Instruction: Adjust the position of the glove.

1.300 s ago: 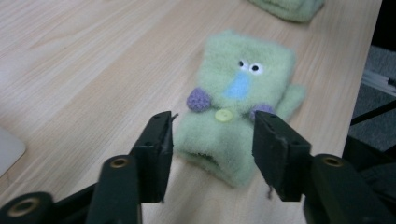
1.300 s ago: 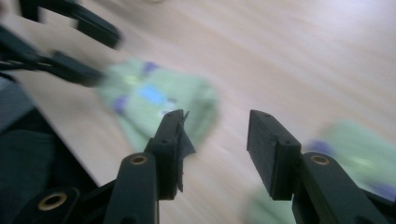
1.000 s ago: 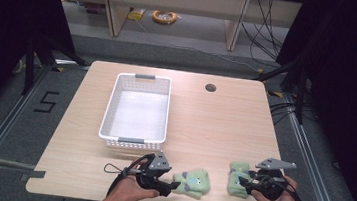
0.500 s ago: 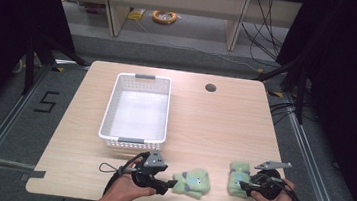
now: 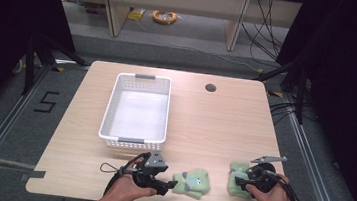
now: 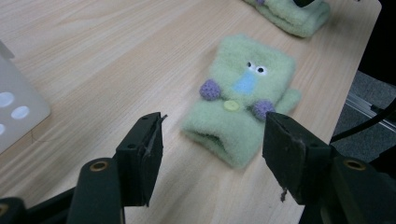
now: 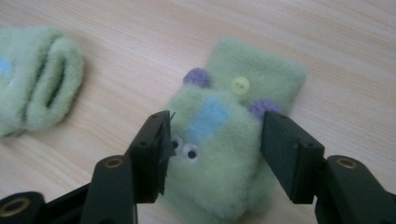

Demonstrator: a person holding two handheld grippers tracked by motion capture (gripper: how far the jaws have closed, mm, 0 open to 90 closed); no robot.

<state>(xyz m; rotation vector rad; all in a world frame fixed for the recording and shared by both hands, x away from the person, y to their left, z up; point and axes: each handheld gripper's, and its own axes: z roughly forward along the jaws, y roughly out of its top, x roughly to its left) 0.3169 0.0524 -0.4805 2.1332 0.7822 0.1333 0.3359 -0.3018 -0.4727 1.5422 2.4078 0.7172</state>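
My left gripper (image 5: pixel 171 186) lies low over the near edge of the table (image 5: pixel 224 120), its jaws spread wide and closed on nothing. In the left gripper view the left mitten (image 6: pixel 243 98) lies flat on the wood just beyond the fingertips (image 6: pixel 152 140), its open cuff towards me, untouched. It is pale green fleece with two googly eyes, a light blue patch, two purple pompoms and a small yellow button.

To its right, well apart from it, lies the right mitten (image 5: pixel 239 178), a match in colour and trim. My right gripper (image 5: pixel 236 179) is down on this one, and its jaws have just been opening. In the right gripper view they stand apart on either side of the mitten's (image 7: pixel 224 140) eyed end, the fleece between them; whether the pads (image 7: pixel 163 140) brush it I cannot tell, but they do not squeeze it.

The white basket (image 5: pixel 108 123) stands farther back on the table, behind my left hand (image 5: pixel 124 190).
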